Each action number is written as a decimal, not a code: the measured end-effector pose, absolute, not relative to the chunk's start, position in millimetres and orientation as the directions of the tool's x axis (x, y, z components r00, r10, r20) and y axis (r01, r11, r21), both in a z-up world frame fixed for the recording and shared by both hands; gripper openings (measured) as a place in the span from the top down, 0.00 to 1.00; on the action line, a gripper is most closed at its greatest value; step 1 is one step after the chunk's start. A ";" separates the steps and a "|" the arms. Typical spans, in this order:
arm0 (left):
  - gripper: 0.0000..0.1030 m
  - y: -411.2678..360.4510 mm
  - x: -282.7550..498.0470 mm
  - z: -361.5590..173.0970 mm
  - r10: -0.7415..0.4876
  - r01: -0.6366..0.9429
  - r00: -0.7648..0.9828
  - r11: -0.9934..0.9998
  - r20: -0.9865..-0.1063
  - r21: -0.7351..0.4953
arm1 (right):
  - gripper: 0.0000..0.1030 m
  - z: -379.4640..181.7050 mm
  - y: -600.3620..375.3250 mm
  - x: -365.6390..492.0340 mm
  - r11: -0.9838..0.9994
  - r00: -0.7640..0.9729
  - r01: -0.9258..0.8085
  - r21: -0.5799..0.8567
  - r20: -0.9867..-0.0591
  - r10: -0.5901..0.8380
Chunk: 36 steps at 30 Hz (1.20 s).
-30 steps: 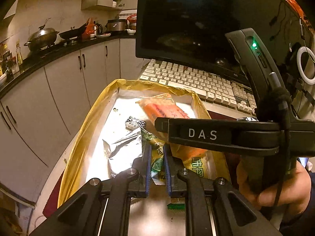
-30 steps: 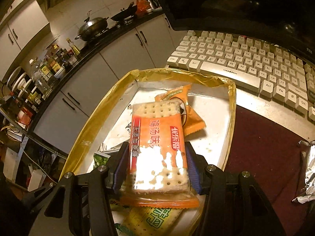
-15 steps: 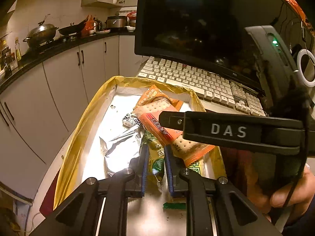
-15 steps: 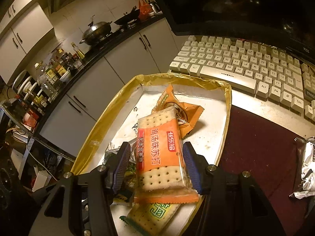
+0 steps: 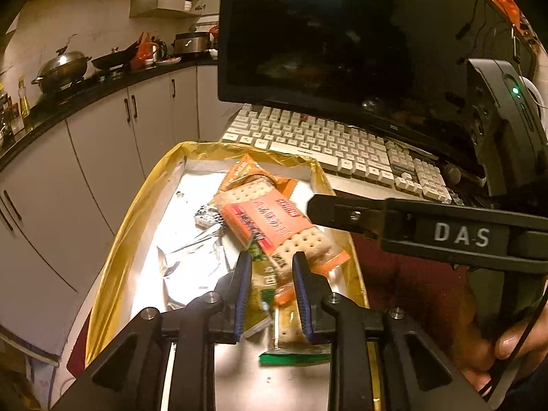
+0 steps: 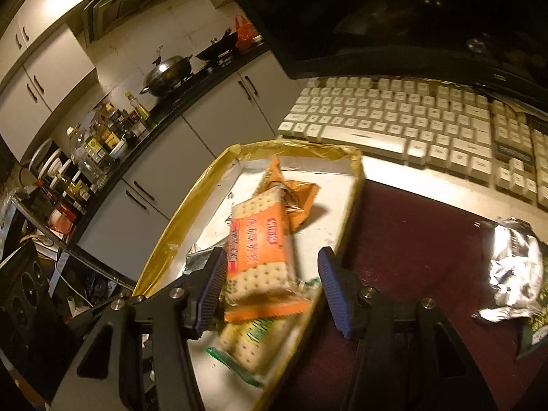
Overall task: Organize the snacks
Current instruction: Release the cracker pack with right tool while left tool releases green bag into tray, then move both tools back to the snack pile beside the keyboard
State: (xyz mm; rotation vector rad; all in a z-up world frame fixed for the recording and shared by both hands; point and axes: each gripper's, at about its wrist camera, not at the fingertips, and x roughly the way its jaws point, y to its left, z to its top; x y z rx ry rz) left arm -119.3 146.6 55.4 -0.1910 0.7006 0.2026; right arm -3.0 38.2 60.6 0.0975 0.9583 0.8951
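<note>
Snacks sit in gold-rimmed tray (image 6: 178, 236); green cracker pack (image 6: 253, 339) at tray's near end, orange cracker pack (image 6: 260, 250) atop it, orange pouch (image 6: 294, 195) toward far end; right gripper (image 6: 270, 287) spread wide, gripping nothing; left gripper (image 5: 270, 294) parted, straddling green pack w/o pinching; risk: orange pack lies tilted near tray's right rim, a nudge may tip it out; foil bag (image 6: 513, 267) lies outside tray, right of it.
</note>
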 end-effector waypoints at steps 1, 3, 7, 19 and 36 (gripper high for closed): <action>0.76 144.7 -118.4 56.1 0.117 -0.244 0.747 0.964 -0.655 -0.106 | 0.47 61.2 32.8 -2.4 0.655 0.264 -0.611 0.445 -0.665 0.698; 0.76 140.8 -116.7 57.6 0.112 -0.235 0.748 0.966 -0.654 -0.103 | 0.47 61.9 21.7 -0.5 0.661 0.270 -0.600 0.451 -0.664 0.697; 0.75 128.9 -111.4 61.1 0.096 -0.212 0.749 0.972 -0.655 -0.100 | 0.47 63.7 -6.9 4.1 0.683 0.302 -0.571 0.455 -0.658 0.690; 0.62 58.5 -78.7 72.5 -0.052 -0.035 0.722 0.993 -0.690 -0.111 | 0.47 61.4 -106.3 52.3 0.812 0.499 -0.375 0.447 -0.641 0.583; 0.35 43.5 -24.1 70.9 -0.128 -0.053 0.650 0.976 -0.749 -0.213 | 0.47 23.1 -120.7 78.8 0.756 0.406 -0.336 0.563 -0.637 0.655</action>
